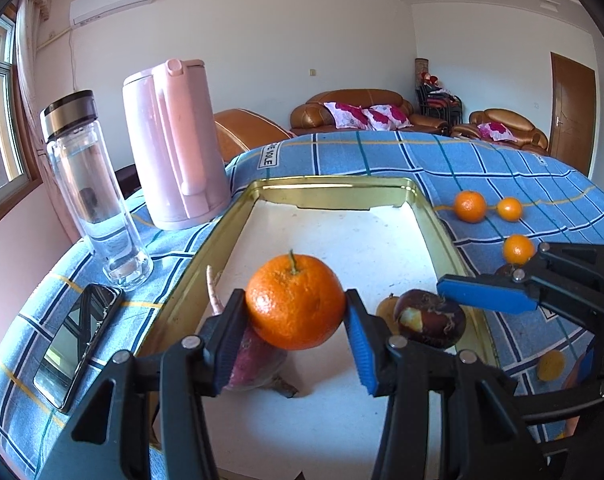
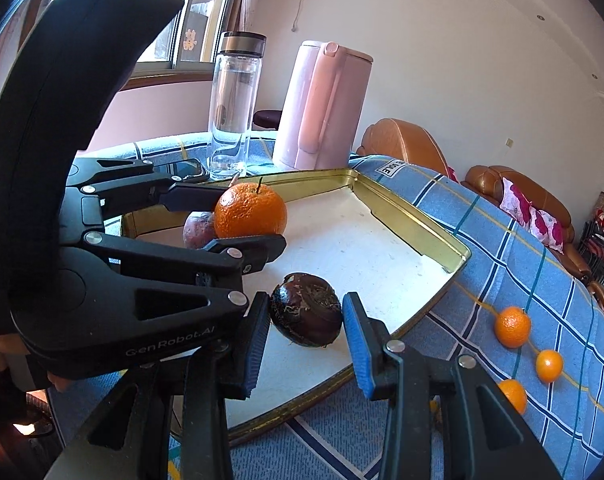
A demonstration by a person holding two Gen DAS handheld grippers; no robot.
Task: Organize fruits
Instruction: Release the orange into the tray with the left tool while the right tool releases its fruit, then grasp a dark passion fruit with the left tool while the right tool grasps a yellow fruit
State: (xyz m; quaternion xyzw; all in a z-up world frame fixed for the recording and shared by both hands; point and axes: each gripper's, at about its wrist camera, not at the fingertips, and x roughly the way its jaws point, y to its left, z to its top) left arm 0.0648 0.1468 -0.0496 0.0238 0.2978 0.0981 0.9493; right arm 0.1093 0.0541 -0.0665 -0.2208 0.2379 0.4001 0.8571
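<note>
Left wrist view: left gripper [image 1: 296, 320] clamped on orange [image 1: 295, 301], tilted down over tray [image 1: 433, 216].

A bright orange tangerine [image 1: 295, 301] and a dark purple-brown fruit [image 2: 305, 309] sit over the gold-rimmed tray [image 1: 333, 182] with its white floor. The cloth [image 1: 441, 156] is blue with white, teal and yellow check lines. The kettle [image 1: 174, 140] is pale pink.

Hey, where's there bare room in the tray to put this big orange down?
The tray is bare in its far half, between its far rim and the big orange. The near end is crowded: that orange, a purple root, and the dark fruit.
</note>
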